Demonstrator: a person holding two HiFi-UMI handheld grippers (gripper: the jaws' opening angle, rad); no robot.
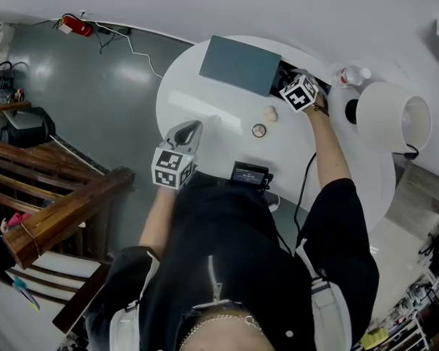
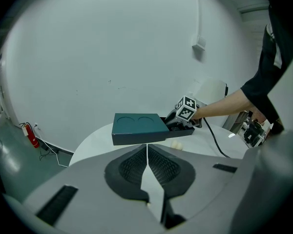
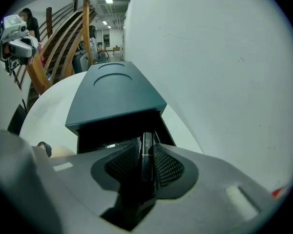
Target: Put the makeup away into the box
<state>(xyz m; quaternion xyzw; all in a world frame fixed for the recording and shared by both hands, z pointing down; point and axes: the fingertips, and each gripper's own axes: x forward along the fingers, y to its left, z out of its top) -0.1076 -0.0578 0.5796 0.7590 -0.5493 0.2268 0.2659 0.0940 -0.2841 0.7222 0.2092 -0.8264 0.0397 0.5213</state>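
now right gripper [image 3: 146, 149] loosely brackets black tube [image 3: 147, 157] at box [image 3: 117, 94], left gripper [image 2: 147, 152] jaws together.

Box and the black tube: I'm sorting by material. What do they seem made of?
Box: matte teal card or plastic, hard to tell which; no glare, round dents pressed into its top. Tube: likely glossy black plastic; light glints along it, and it carries pale print.

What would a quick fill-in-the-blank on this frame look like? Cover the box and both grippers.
1. The right gripper, a dark tube between its jaws, points into the open end of the teal ____.
2. The left gripper's jaws are ____, with nothing between them.
3. The box's top shows ____ round recesses.
Missing: box; shut; two
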